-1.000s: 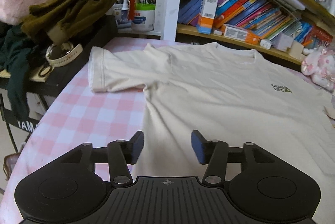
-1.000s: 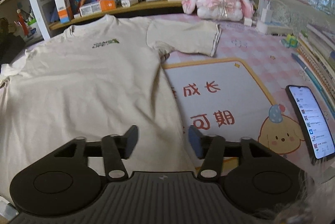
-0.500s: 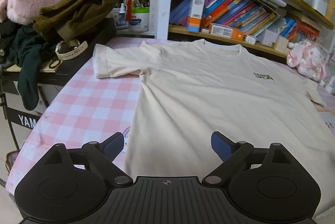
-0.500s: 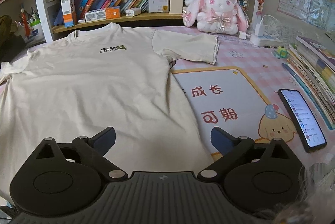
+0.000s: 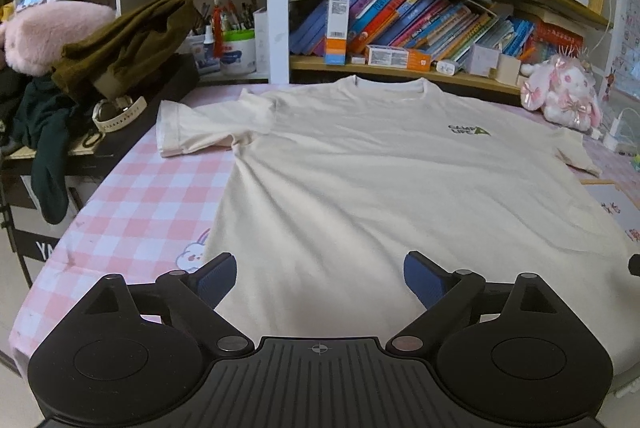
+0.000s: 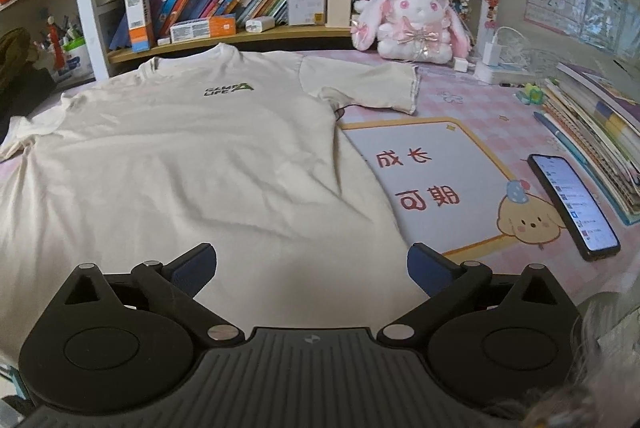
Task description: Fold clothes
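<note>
So the cream t-shirt (image 5: 384,180) is lying flat, face up, on the pink checked desk (image 5: 132,204), collar toward the bookshelf (image 5: 400,68), nothing folded yet by the look of it. Left of the shirt there's a bare strip of desk, then a pile of dark clothes (image 5: 120,40) right off the left sleeve (image 5: 192,128). The left tool (image 5: 318,274) hangs over the hem with jaws spread wide, nothing between them. The right tool (image 6: 310,266) has just been opening too, empty, over the shirt's right hem edge. Next move, I'd guess: pinch a sleeve or side edge and fold inward. Right of the shirt, a phone (image 6: 572,206) and stacked books (image 6: 600,132) crowd things.
</note>
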Available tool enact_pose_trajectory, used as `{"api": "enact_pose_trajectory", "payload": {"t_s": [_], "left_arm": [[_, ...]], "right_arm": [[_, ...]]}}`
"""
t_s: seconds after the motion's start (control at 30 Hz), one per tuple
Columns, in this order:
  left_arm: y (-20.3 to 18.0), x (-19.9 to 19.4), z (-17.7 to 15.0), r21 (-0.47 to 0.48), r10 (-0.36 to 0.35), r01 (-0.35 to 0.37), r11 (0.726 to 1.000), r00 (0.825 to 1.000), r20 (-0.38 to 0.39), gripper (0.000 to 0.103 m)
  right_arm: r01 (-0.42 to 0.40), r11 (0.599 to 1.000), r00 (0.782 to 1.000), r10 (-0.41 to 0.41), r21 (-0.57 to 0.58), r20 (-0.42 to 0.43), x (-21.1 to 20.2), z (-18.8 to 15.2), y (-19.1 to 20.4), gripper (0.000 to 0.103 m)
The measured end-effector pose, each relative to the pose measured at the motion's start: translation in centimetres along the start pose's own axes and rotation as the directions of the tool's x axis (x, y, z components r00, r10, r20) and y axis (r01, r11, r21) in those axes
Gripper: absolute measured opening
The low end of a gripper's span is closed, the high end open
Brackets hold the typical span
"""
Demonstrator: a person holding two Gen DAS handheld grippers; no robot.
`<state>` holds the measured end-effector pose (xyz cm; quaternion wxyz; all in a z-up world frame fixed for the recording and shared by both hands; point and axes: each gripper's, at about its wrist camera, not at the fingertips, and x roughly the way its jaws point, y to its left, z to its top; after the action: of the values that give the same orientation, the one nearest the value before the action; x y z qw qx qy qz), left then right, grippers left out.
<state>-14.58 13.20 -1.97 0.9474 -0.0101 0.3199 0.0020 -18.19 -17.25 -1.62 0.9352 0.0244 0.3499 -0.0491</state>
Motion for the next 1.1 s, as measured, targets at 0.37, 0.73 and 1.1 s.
{"api": "enact_pose_trajectory", "payload": {"t_s": [0.37, 0.73, 1.1], "left_arm": [[-5.0, -0.2, 0.4, 0.007, 0.028, -0.028, 1.000, 0.999, -0.026, 0.094], [-7.8, -0.3, -0.3, 0.008, 0.052, -0.051, 0.999, 0.997, -0.062, 0.094], [-9.4, -0.3, -0.8, 0.015, 0.072, -0.071, 0.997, 0.993, -0.093, 0.094]], "right_arm": [[-0.054, 0.997, 0.998, 0.053, -0.059, -0.020, 1.5, 1.1, -1.3, 0.103], [-0.077, 0.993, 0.997, 0.075, -0.085, -0.028, 1.8, 0.6, -4.0, 0.103], [-0.095, 0.992, 0.995, 0.092, -0.083, -0.046, 2.4, 0.3, -5.5, 0.103]]}}
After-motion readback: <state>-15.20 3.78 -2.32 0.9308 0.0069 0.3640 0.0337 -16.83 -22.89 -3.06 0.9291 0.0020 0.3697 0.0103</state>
